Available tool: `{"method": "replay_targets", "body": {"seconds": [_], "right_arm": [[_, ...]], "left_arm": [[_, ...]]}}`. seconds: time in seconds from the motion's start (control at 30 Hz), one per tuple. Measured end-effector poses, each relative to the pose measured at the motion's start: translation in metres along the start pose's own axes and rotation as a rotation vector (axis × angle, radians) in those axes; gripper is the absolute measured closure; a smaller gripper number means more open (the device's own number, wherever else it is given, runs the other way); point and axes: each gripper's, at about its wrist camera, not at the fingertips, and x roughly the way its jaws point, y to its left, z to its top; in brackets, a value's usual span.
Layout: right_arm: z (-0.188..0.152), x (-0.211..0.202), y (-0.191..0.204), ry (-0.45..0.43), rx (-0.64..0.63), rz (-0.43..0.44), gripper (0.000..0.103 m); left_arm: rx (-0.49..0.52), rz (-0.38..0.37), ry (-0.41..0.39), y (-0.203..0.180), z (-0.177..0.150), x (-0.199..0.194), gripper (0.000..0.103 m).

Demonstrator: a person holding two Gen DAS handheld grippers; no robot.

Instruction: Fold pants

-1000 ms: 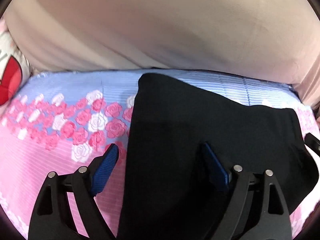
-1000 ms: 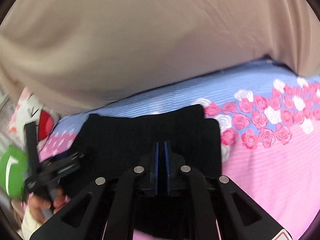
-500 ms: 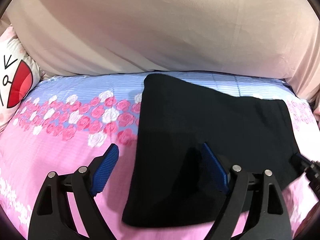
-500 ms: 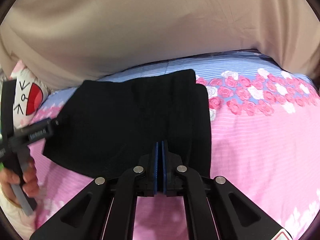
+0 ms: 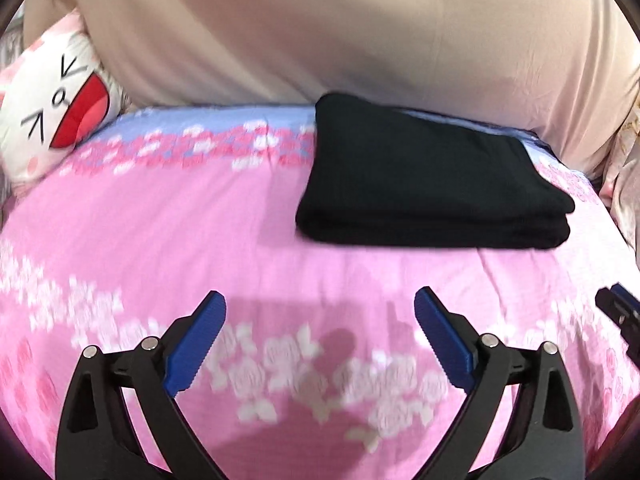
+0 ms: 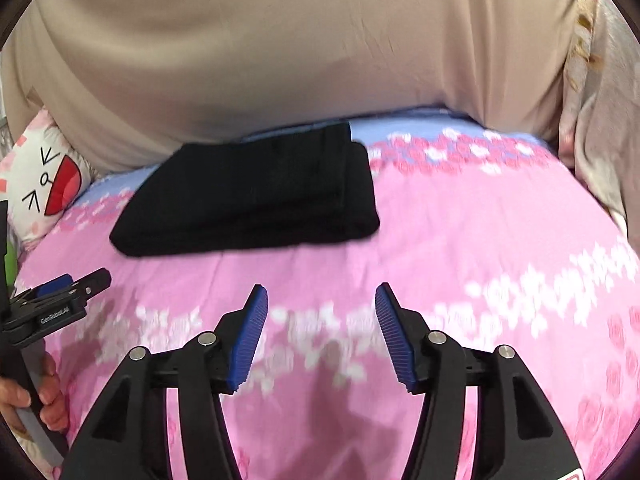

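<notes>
The black pants [image 5: 424, 176] lie folded into a compact rectangle on the pink flowered bedsheet [image 5: 200, 220], towards the far side of the bed. They also show in the right wrist view [image 6: 256, 196]. My left gripper [image 5: 320, 308] is open and empty, hovering over the sheet well short of the pants. My right gripper [image 6: 318, 300] is open and empty too, in front of the pants. The left gripper shows at the left edge of the right wrist view [image 6: 60, 296], held by a hand.
A beige cushion or headboard [image 5: 320, 28] rises behind the bed. A white cartoon-face pillow [image 5: 52, 108] lies at the far left. Light fabric [image 6: 600, 100] hangs at the right edge.
Both grippers have pulled back from the pants towards the near side of the bed. The right gripper, shut before, has opened. The pants now lie free as a folded stack.
</notes>
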Motion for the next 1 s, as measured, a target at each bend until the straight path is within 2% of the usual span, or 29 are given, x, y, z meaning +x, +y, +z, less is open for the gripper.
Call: {"method": "replay_targets", "body": {"seconds": [0.13, 0.2, 0.3, 0.4, 0.57, 0.93, 1.0], "right_arm": [[-0.012, -0.001, 0.006, 0.031, -0.007, -0.032, 0.029], [-0.012, 0.005, 0.007, 0.055, -0.012, -0.062, 0.027], [-0.012, 0.011, 0.003, 0.083, 0.007, -0.081, 0.026], [-0.013, 0.010, 0.000, 0.080, 0.019, -0.094, 0.022], [-0.013, 0.008, 0.004, 0.073, 0.000, -0.114, 0.019], [-0.014, 0.009, 0.005, 0.076, -0.004, -0.123, 0.019], [-0.014, 0.009, 0.005, 0.076, -0.003, -0.123, 0.019]], "left_arm": [[0.012, 0.023, 0.024, -0.003, -0.002, 0.004, 0.010], [0.016, 0.036, 0.035, -0.005, -0.003, 0.007, 0.009], [0.017, 0.045, 0.030, -0.005, -0.004, 0.006, 0.009], [0.010, 0.053, 0.006, -0.004, -0.005, 0.001, 0.005], [0.015, 0.057, 0.006, -0.003, -0.005, -0.001, 0.005], [0.064, 0.083, 0.001, -0.011, -0.008, -0.006, 0.005], [0.062, 0.062, -0.001, -0.011, -0.008, -0.008, 0.005]]}}
